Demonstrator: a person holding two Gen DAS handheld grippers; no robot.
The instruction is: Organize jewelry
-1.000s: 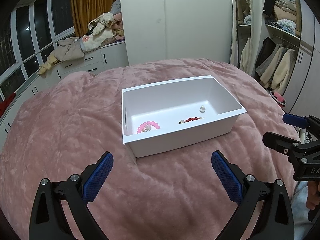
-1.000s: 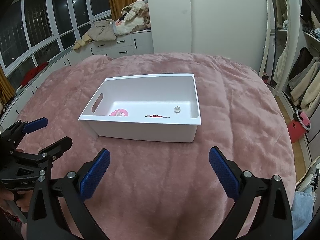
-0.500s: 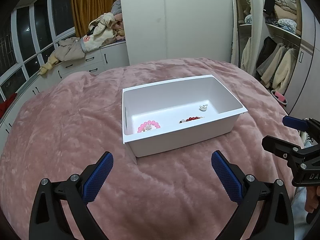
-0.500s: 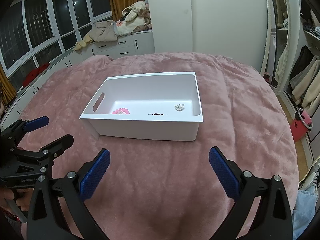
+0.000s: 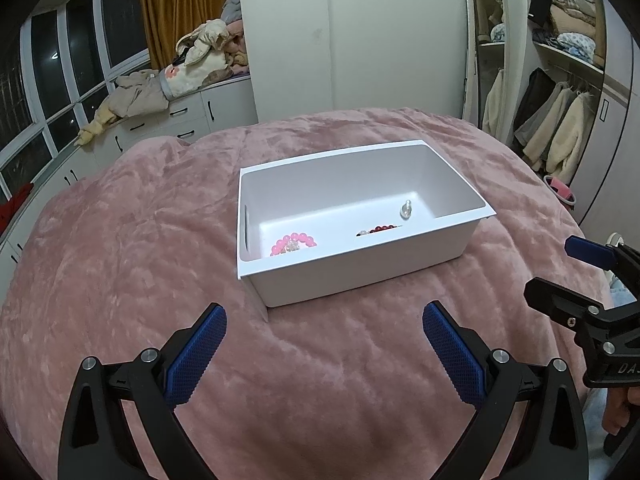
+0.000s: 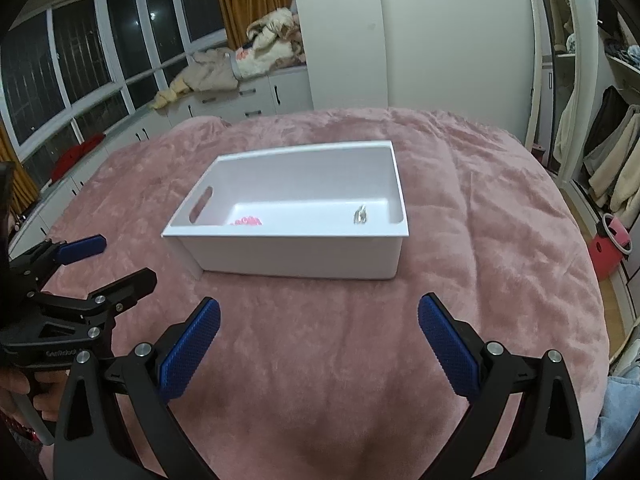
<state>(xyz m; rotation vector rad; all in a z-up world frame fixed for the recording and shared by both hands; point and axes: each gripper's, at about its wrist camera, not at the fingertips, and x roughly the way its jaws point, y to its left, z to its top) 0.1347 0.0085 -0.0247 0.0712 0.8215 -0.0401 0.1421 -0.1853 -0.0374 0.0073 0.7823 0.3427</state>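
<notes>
— White bin (image 5: 360, 276), where does it sit?
— On the pink blanket (image 5: 120, 264) of the bed, near the middle, long side toward both cameras.
— And the jewelry?
— All inside, on the floor of the bin. Pink bracelet (image 5: 293, 243) at the left end by the handle slot, dark red beads (image 5: 380, 230) near the middle, a small clear piece (image 5: 406, 210) toward the right end.
— The left tool (image 5: 324, 354)?
— Spread wide, nothing between its blue pads (image 5: 196, 360), held above the blanket short of the bin.
— The right tool (image 6: 318, 346)?
— Likewise spread and empty, beside the left one, well apart from the bin.
</notes>
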